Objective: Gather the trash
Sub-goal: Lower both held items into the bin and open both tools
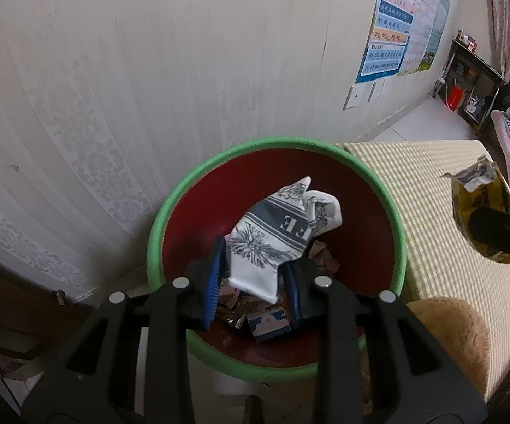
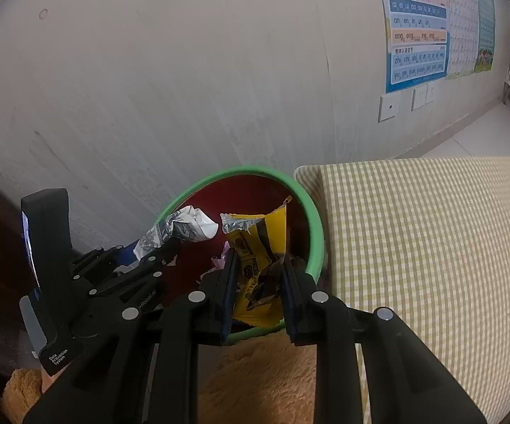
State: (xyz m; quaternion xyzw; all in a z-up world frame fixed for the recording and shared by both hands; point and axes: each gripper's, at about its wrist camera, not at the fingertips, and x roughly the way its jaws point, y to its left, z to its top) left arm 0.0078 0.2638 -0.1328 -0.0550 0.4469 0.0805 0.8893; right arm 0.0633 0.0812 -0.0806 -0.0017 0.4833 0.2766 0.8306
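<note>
Left tongs (image 1: 255, 275): I grip a crumpled white-and-grey printed paper wrapper (image 1: 276, 240) over the green-rimmed red plastic bin (image 1: 219, 162).
Right tongs (image 2: 259, 279): clamped on a torn yellow foil snack packet (image 2: 258, 247) (above the same bin).

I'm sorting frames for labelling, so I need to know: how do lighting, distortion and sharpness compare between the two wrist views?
Left wrist view: evenly lit and sharp; fisheye bends the wall; the white wrapper reads clearly above the bin. Right wrist view: dimmer, with dark corners and the same bending; the yellow wrapper stays sharp.
</note>
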